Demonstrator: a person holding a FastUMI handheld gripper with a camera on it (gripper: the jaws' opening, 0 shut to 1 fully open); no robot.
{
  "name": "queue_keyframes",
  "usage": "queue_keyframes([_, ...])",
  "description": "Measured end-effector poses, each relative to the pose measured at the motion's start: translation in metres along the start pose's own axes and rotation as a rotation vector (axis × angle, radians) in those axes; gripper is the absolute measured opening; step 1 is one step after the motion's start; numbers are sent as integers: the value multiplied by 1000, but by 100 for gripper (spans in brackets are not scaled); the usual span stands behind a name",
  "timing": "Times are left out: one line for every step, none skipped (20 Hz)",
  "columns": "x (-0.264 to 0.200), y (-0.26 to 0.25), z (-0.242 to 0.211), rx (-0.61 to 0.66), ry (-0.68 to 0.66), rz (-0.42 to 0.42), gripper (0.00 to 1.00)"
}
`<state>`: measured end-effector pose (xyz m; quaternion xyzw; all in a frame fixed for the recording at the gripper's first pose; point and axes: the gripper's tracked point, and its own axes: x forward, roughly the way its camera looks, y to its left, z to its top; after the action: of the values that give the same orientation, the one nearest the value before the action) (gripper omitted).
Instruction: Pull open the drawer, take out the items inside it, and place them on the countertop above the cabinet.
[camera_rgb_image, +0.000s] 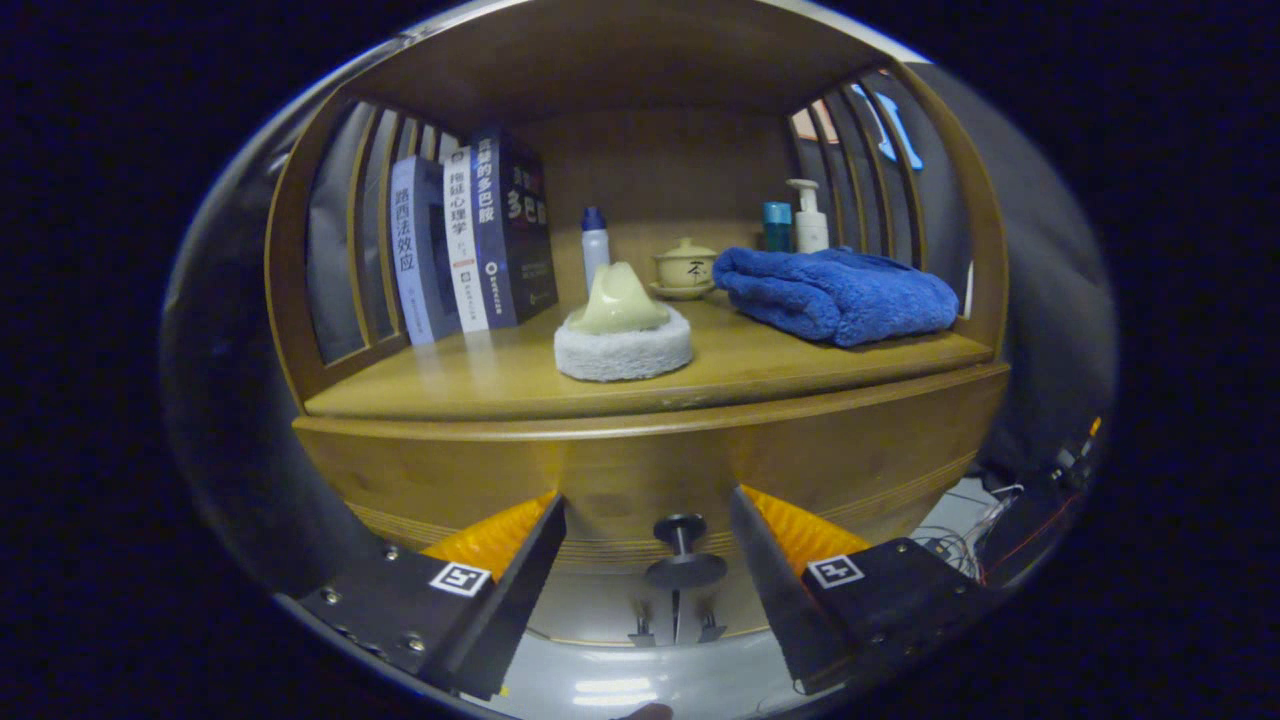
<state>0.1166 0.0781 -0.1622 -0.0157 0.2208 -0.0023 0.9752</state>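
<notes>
Dark metal, a mushroom-shaped drawer knob (684, 548), sits between my jaws (648, 545), which stand wide open and hold nothing; I am lined up so I can close on it and pull. The light wooden drawer front (640, 480) is shut, so the items inside stay hidden. Above it, the wooden desk (480, 375) carries a white round scrub pad (623, 350), a folded blue towel (835, 293) and upright books (470, 240), kept back from the edge.

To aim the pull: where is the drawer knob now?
In the gripper view, the drawer knob sits on the cabinet front below the countertop, between the open tool fingers, untouched.
</notes>
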Motion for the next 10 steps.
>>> queue_keyframes([-2,-2,0,-12,5,-1,99])
queue_keyframes([-4,-3,-1,-12,2,0,100])
queue_keyframes([1,0,-1,-6,3,3,99])
queue_keyframes([3,0,-1,6,-1,7,99])
queue_keyframes([3,0,-2,21,2,12,99])
queue_keyframes([3,0,-2,30,3,15,99])
queue_keyframes([2,0,-2,32,4,16,99])
queue_keyframes([2,0,-1,29,6,16,99])
queue_keyframes([1,-1,-2,26,9,15,99])
queue_keyframes([2,-1,-2,26,13,15,99])
